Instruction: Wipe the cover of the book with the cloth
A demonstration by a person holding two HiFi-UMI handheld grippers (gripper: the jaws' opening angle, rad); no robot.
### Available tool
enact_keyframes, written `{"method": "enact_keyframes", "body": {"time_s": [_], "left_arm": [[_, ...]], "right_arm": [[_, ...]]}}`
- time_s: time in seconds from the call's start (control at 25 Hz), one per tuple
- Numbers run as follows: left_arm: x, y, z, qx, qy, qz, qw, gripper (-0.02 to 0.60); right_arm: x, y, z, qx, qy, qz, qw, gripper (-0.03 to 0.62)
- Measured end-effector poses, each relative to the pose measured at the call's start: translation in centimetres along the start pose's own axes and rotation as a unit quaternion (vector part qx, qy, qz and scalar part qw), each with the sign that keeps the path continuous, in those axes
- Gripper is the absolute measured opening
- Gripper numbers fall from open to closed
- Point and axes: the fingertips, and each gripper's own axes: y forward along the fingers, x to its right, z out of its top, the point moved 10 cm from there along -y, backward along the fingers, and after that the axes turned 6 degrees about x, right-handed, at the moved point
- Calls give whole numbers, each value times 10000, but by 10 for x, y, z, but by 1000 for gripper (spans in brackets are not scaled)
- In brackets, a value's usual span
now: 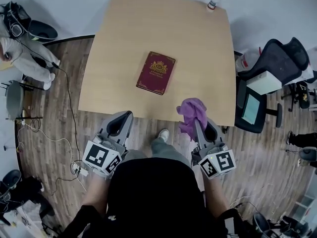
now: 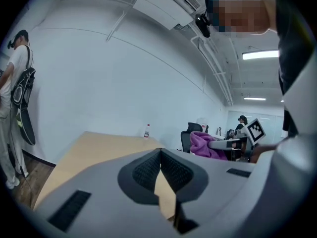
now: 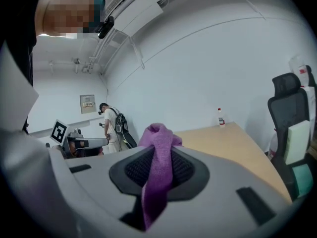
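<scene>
Closest to the head camera is the person's black top (image 1: 153,197), with both tools held out ahead of it, over the floor just short of the near edge of the wooden table (image 1: 124,38). On the left, the left gripper (image 1: 123,117) points at the table; its own view shows the two ribbed pads meeting at their tips with nothing between them, so it is closed and empty, probably kept free to steady the work later. Further in, near the middle of the tabletop and well apart from either tool, lies the dark red book (image 1: 156,72), flat, closed, its gold-decorated cover facing up and turned slightly askew to the table edges, so the face to be cleaned is already exposed. To the right, the right gripper (image 1: 203,128) has its jaws pinched on the purple cloth (image 1: 190,114): a fold runs between the pads and the loose bunch billows out past the tips, which leaves plenty of fabric to press onto the cover. By my reading, wiping has not begun; the cloth must first be carried forward and left to the book. A small bottle (image 1: 213,0) stands at the far right corner.
</scene>
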Motion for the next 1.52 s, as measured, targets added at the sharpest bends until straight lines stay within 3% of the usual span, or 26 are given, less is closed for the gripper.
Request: {"method": "enact_keyframes", "body": {"time_s": [0.36, 0.76, 1.08, 1.32, 1.52], "left_arm": [[-13, 39, -7, -238, -39, -1, 9997, 20], [-77, 79, 2, -537, 122, -831, 9950, 20], [-129, 108, -3, -842, 312, -1545, 9839, 20], [-152, 127, -18, -1145, 477, -2087, 9701, 20], [-162, 145, -39, -1438, 756, -2314, 9592, 20]], "right_arm": [[21, 33, -4, -183, 96, 148, 9997, 78], [10, 70, 1, -185, 73, -597, 9980, 78], [-3, 118, 5, -122, -49, -1107, 9938, 78], [-13, 149, -9, -103, -149, -1399, 9900, 78], [-10, 173, -28, -231, -171, -1554, 9874, 78]]}}
